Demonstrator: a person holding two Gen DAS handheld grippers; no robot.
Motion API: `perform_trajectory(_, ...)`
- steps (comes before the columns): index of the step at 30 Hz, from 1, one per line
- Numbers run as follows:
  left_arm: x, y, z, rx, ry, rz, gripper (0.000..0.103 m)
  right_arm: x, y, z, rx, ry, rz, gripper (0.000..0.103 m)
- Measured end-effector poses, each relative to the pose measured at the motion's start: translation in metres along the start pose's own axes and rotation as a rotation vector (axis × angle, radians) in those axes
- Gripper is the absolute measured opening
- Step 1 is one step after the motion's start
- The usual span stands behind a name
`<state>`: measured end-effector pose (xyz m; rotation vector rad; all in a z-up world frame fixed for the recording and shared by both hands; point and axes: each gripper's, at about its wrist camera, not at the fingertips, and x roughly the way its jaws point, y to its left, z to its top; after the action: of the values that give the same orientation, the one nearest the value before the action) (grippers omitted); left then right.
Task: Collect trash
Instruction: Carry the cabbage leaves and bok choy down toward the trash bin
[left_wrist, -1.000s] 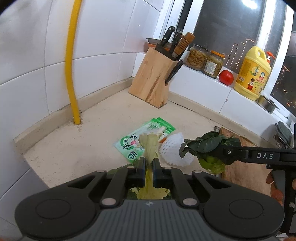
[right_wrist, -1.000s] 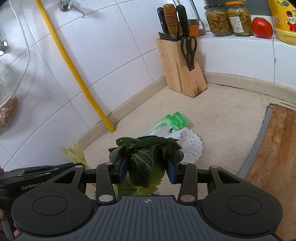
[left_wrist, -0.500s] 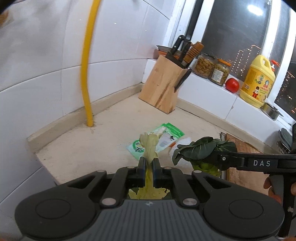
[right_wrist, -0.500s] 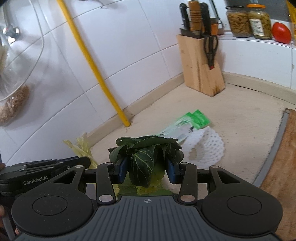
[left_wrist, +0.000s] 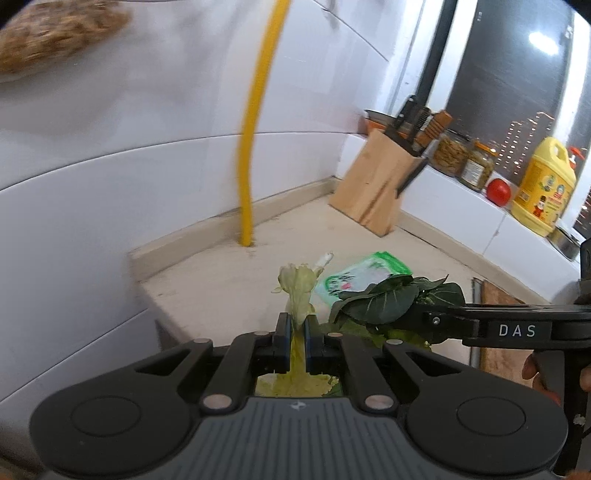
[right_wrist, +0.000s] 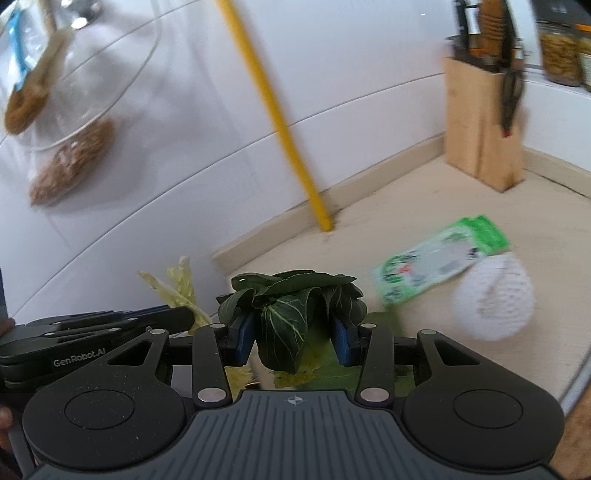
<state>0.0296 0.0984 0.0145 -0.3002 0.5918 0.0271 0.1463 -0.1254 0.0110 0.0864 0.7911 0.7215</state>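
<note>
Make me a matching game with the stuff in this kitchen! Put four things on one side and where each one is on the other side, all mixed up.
Things:
1. pale yellow-green leaf
2. dark green leafy bunch
3. green and white packet
4. red tomato

Places:
A. lying on the counter
B. pinched in the left tongs
C. on the ledge by the window
D. between the pads of the right tongs

Right pairs: 1-B, 2-D, 3-A, 4-C
</note>
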Motion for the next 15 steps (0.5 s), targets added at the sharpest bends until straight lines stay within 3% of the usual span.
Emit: perform_trajectory(15,-0.041,0.052,-0.028,-0.073,-0.002,0.123,0.004,0.044,0.068,-0.018,-0.090,0.111,0.113,0.050)
